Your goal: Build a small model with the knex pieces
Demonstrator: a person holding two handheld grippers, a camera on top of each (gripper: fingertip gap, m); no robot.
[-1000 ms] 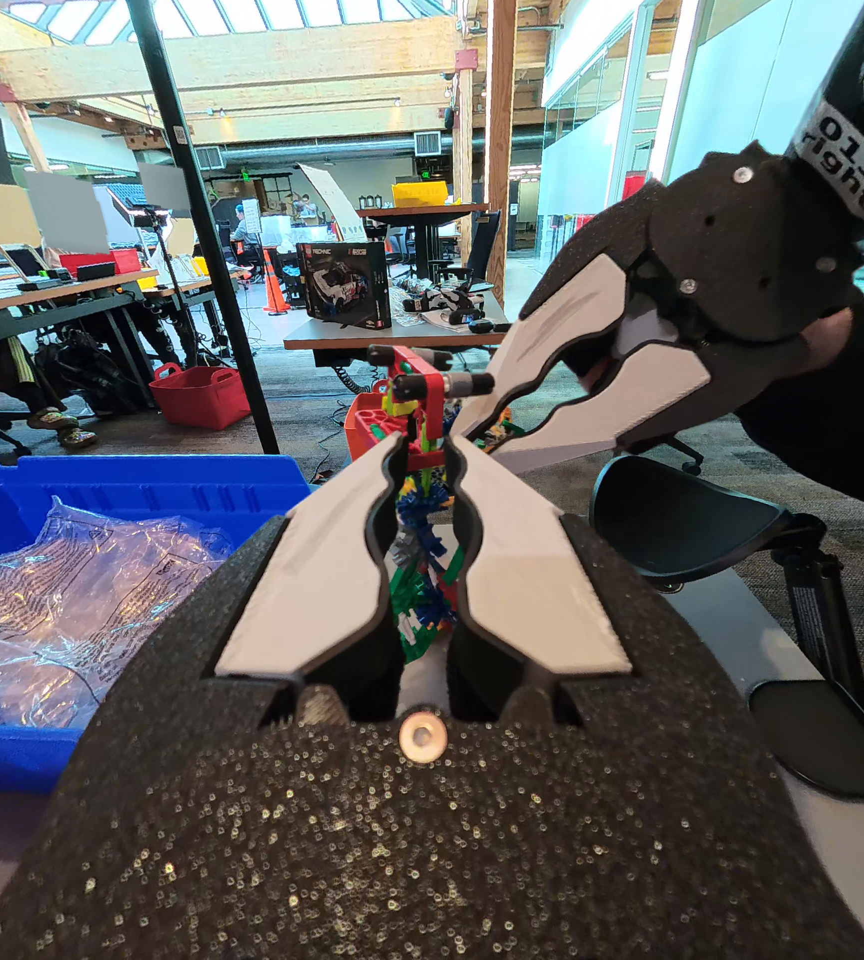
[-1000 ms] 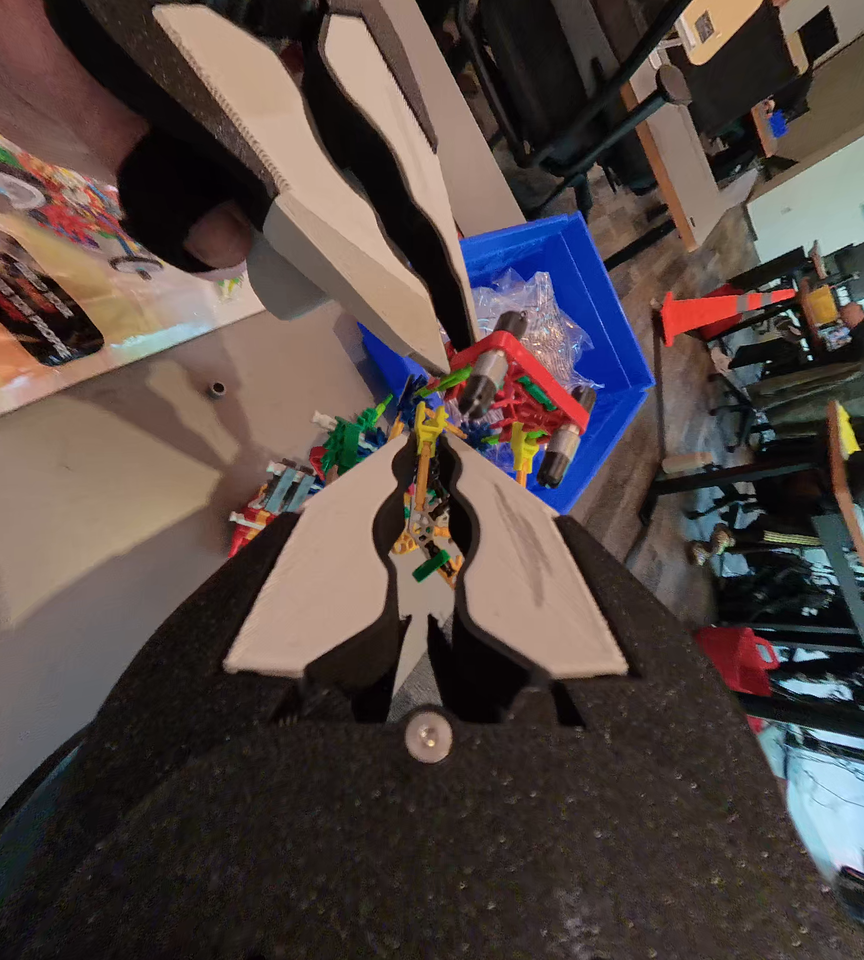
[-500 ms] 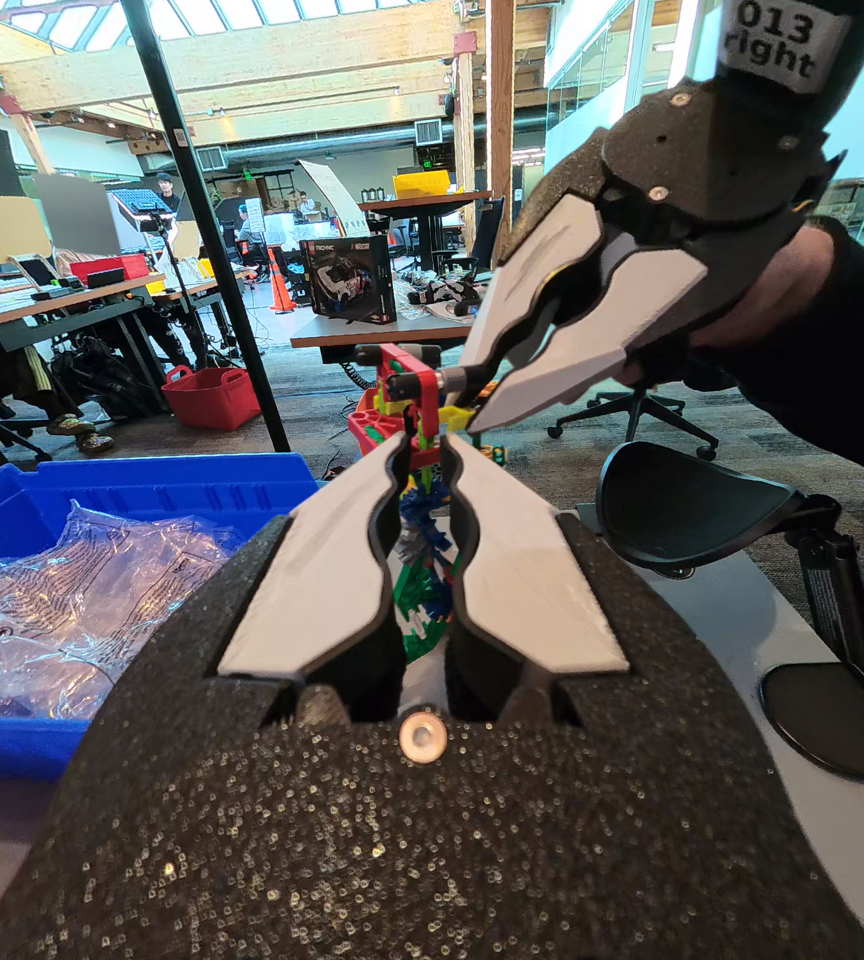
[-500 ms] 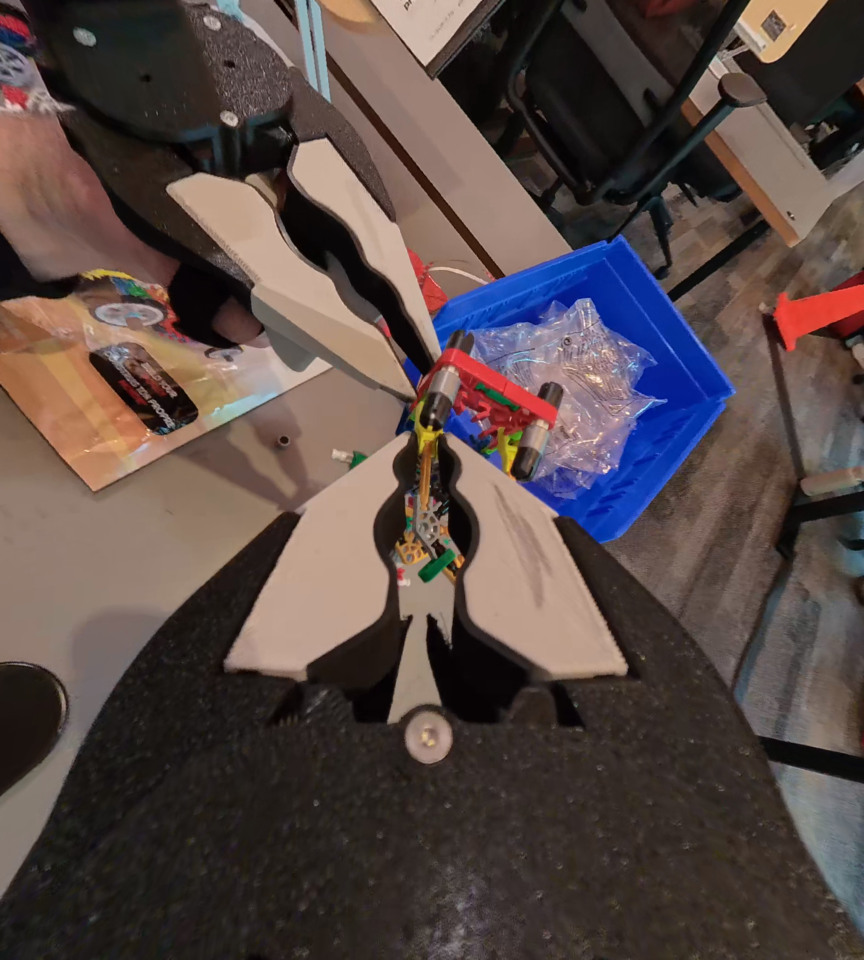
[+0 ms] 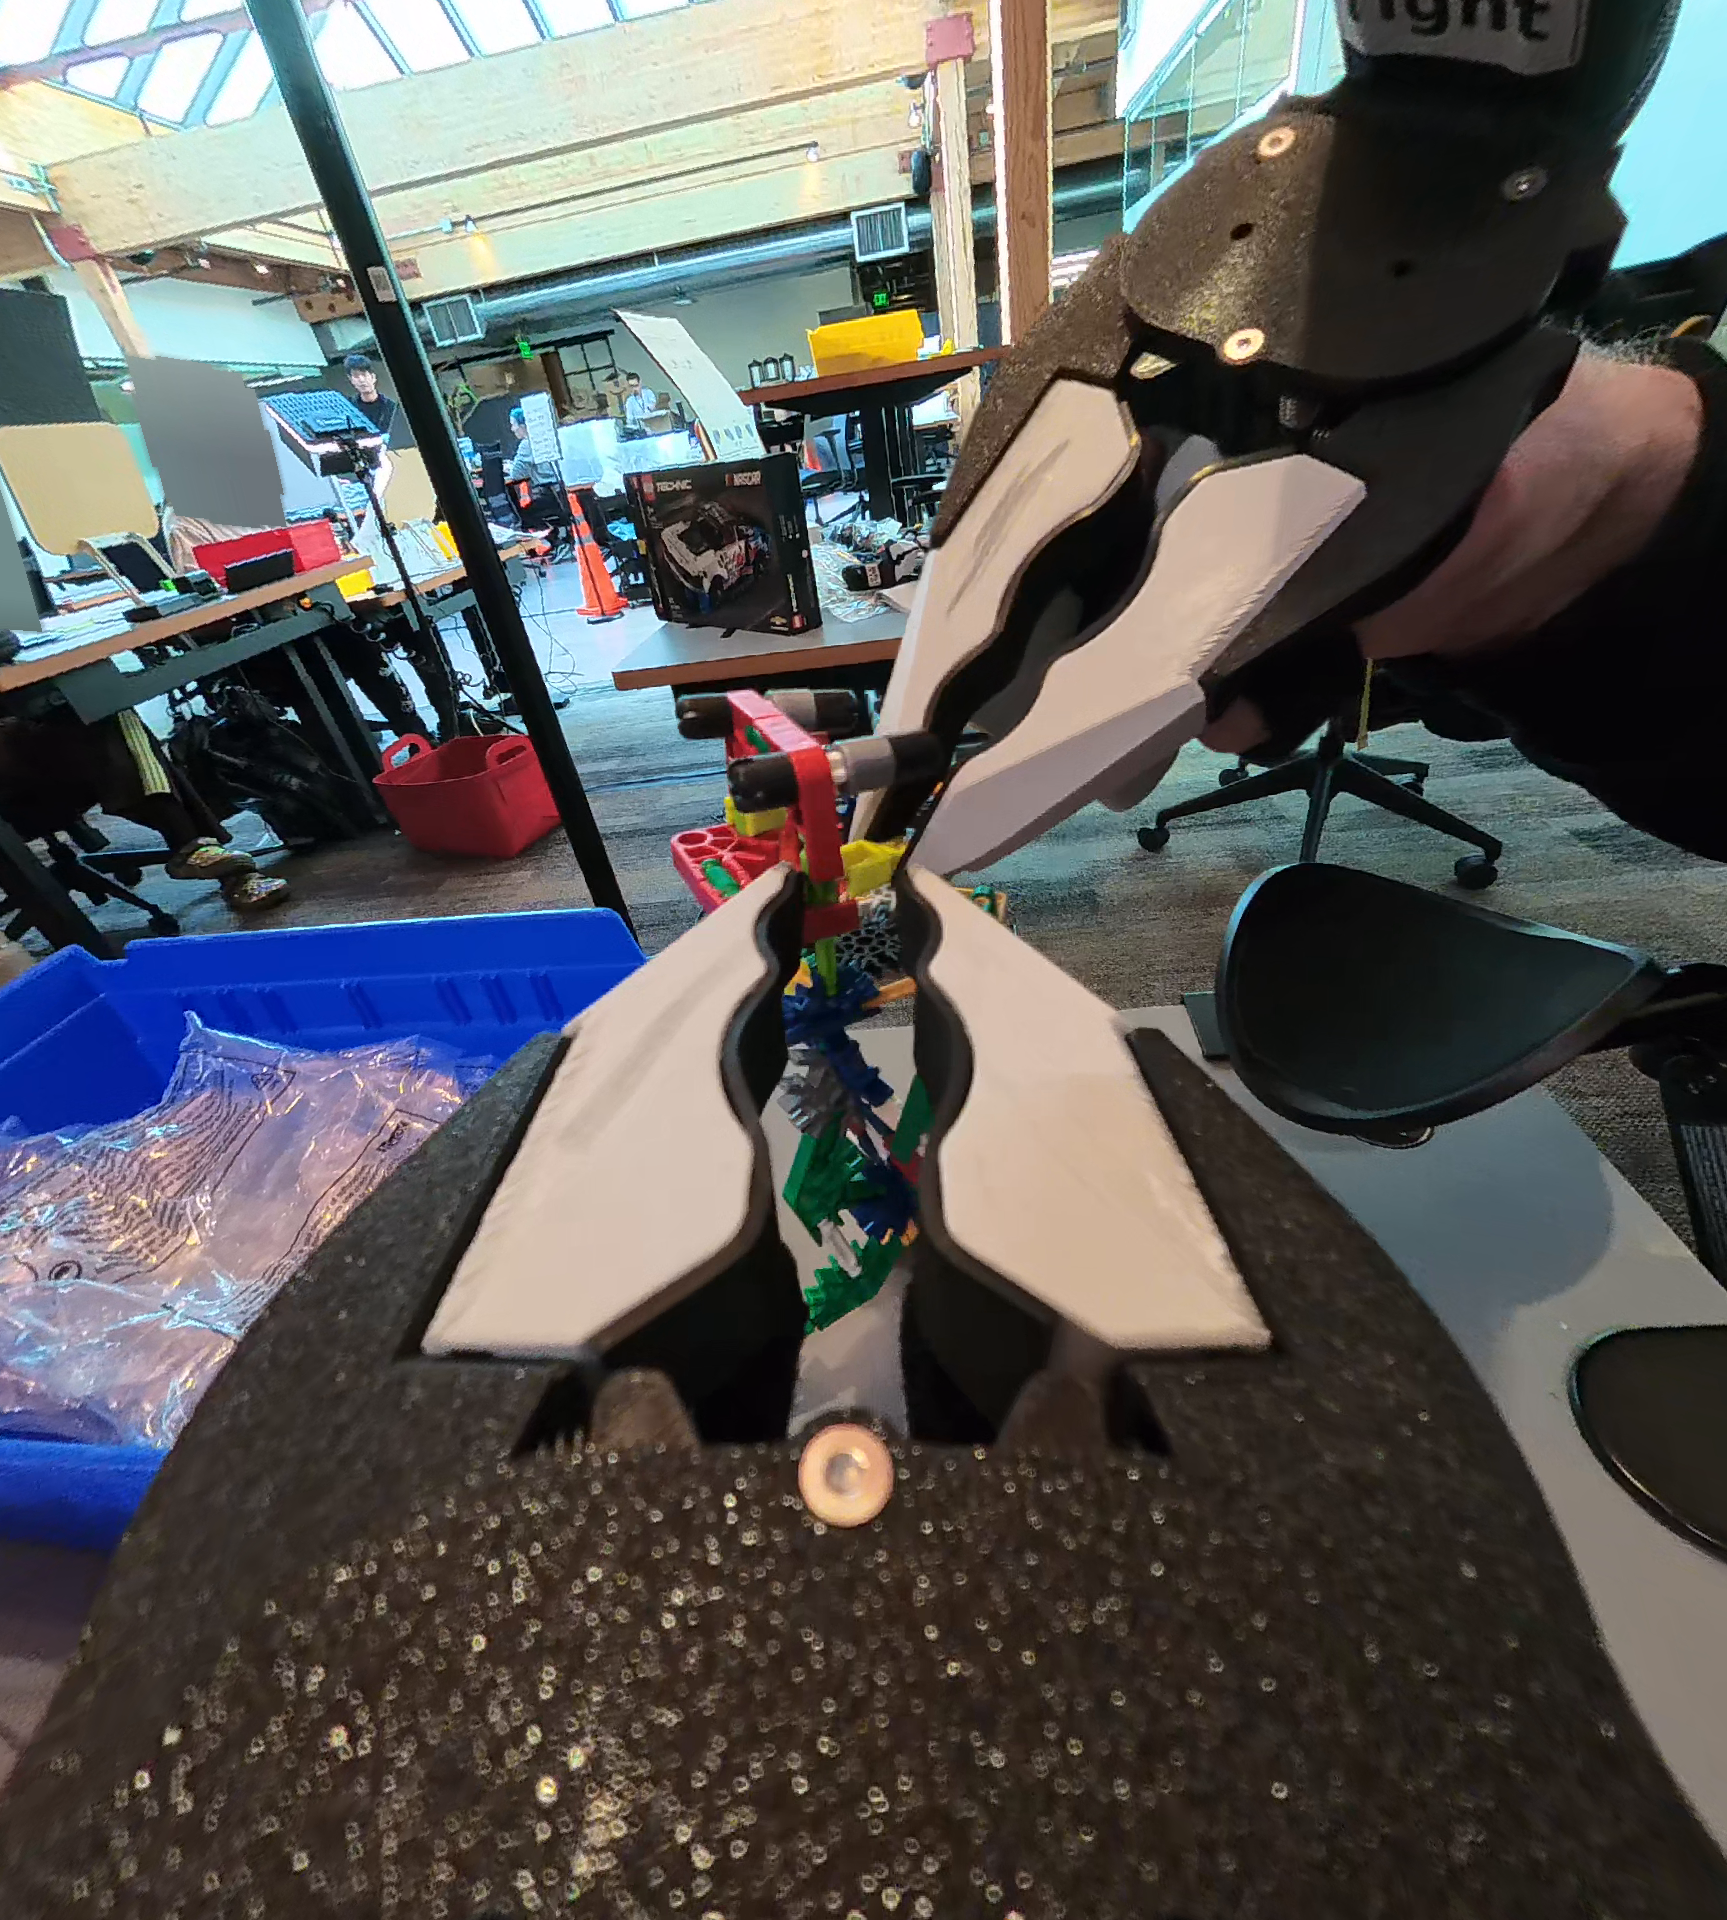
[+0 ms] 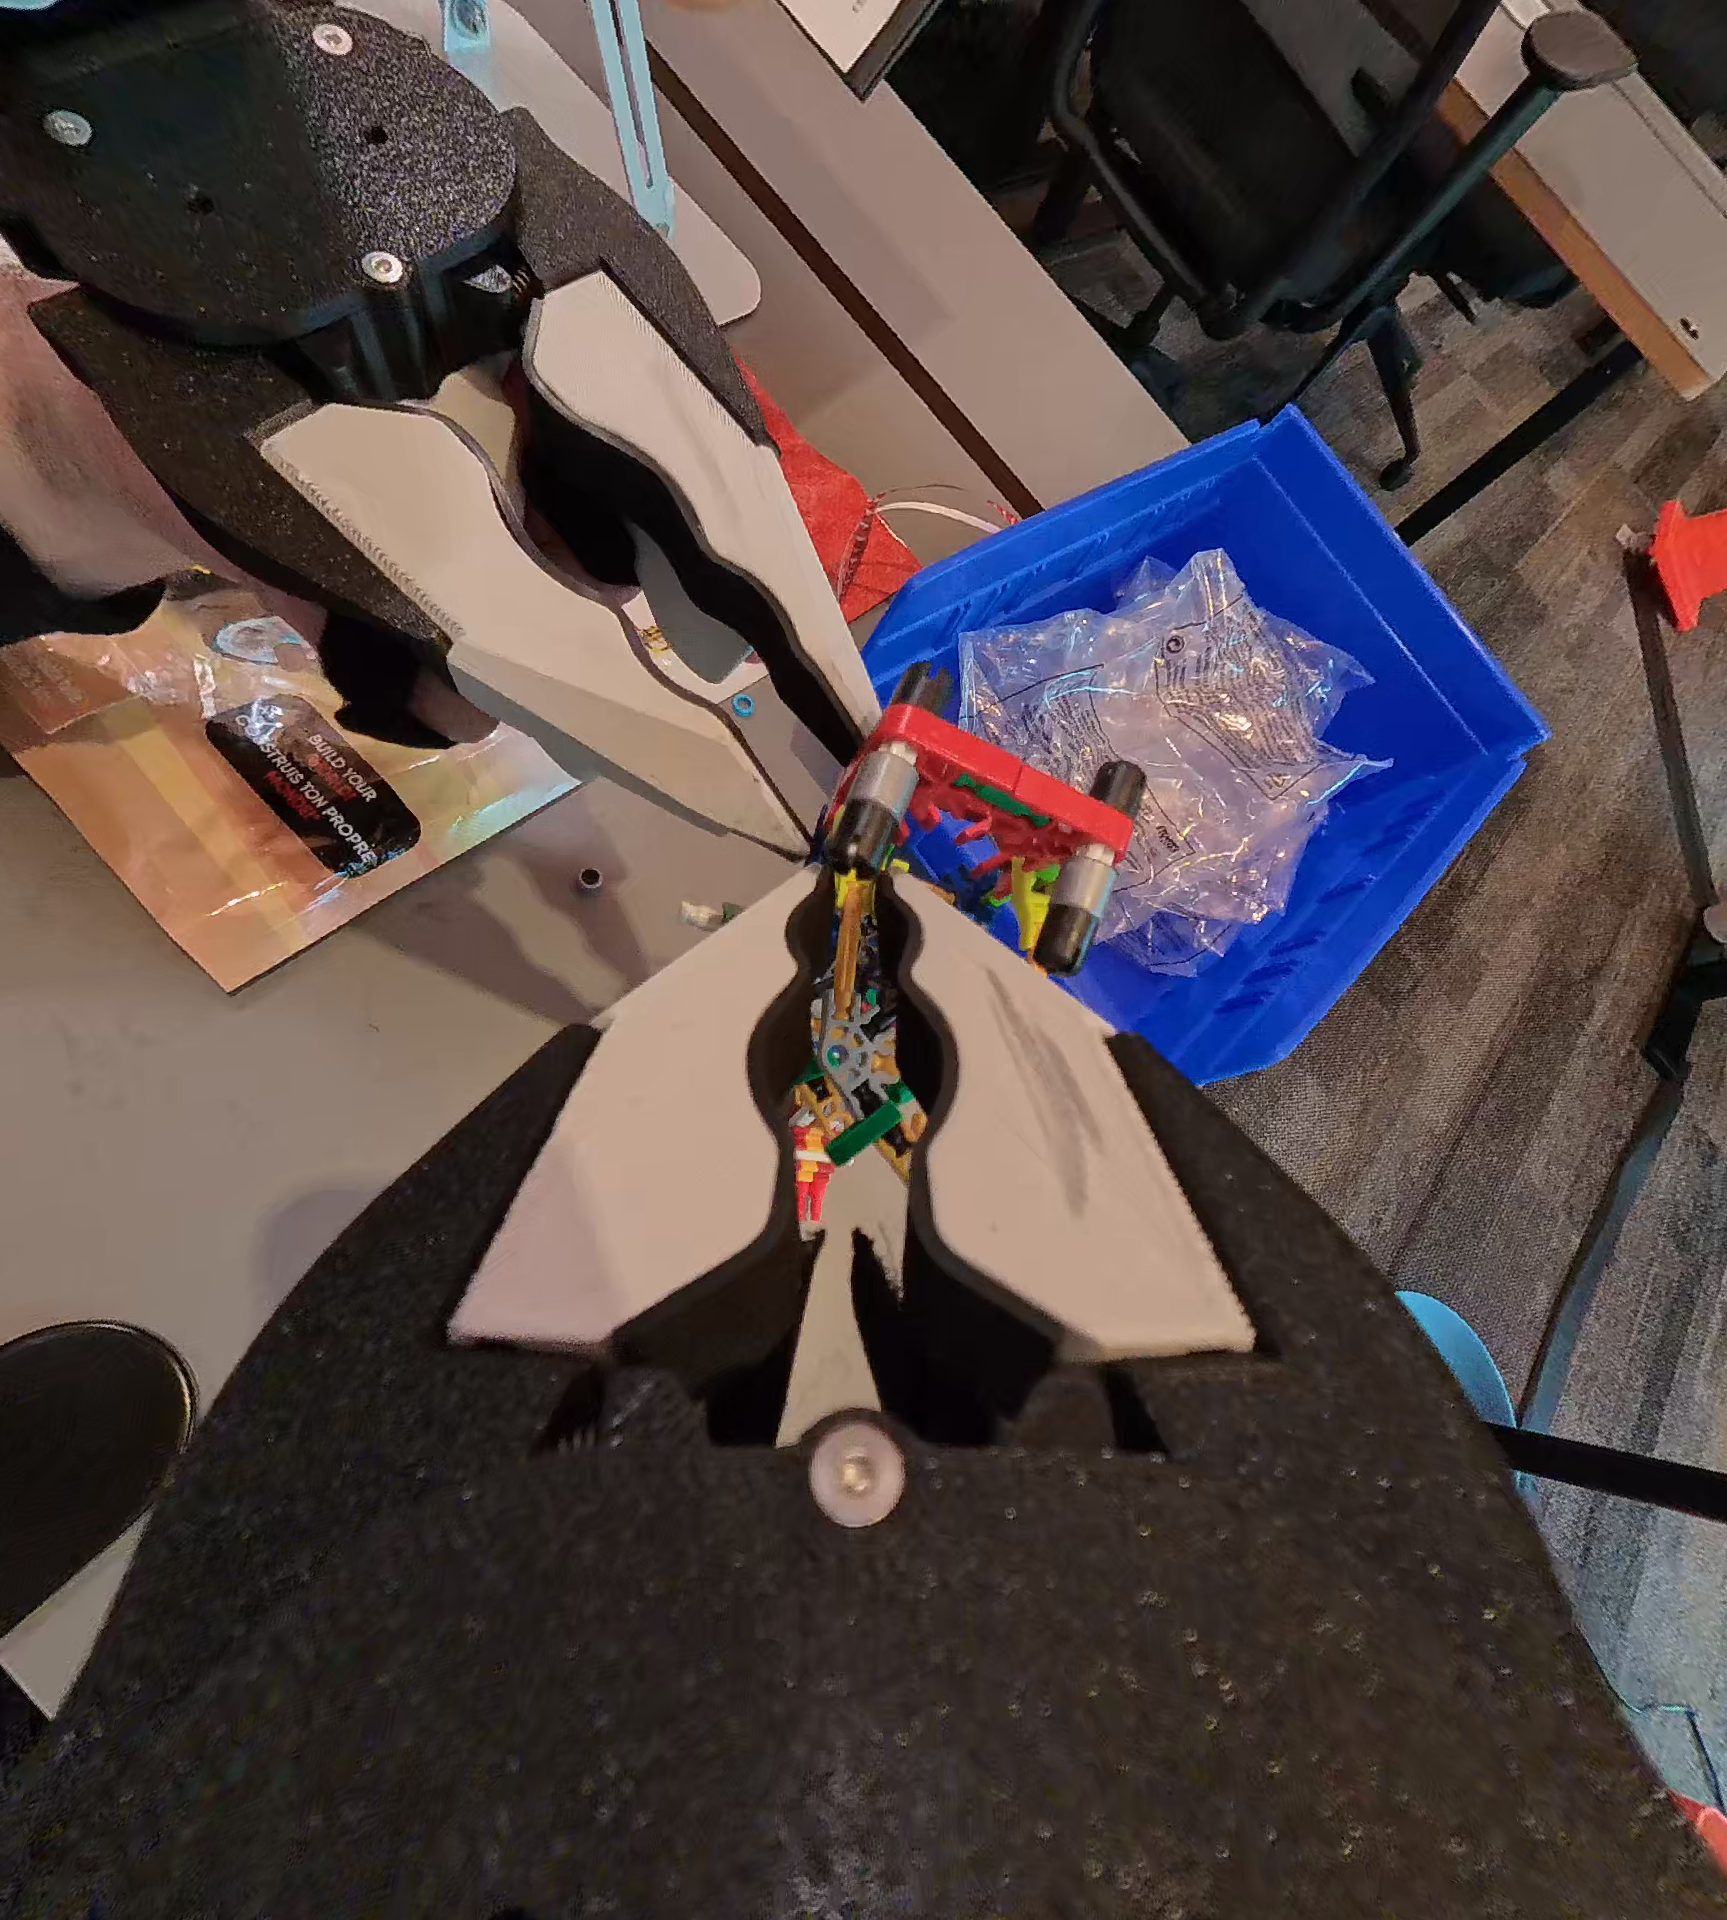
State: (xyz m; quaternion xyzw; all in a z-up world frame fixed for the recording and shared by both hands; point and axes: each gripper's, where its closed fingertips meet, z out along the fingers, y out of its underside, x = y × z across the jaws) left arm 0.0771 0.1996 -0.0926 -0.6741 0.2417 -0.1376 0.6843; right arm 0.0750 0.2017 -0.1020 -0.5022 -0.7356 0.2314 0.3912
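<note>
1. The left gripper (image 5: pixel 843 894) points forward and level over the grey table (image 5: pixel 1441 1226), its fingers nearly together and pinching the red frame of a toy model (image 5: pixel 817 821) built of coloured rods.
2. The right gripper (image 6: pixel 854 883) slants down from above, a bare hand (image 5: pixel 1534 520) in a dark sleeve gripping its handle; its fingers are closed on a yellow rod of the same model, held in the air between both tools.
3. Only the left wrist view shows the black stand (image 5: pixel 1399 997) and the distant red basket (image 5: pixel 469 795).
4. Only the right wrist view shows the glossy booklet (image 6: pixel 246 831) on the table; the blue bin (image 6: pixel 1358 582) with its plastic bags (image 6: pixel 1171 727) appears in both.
</note>
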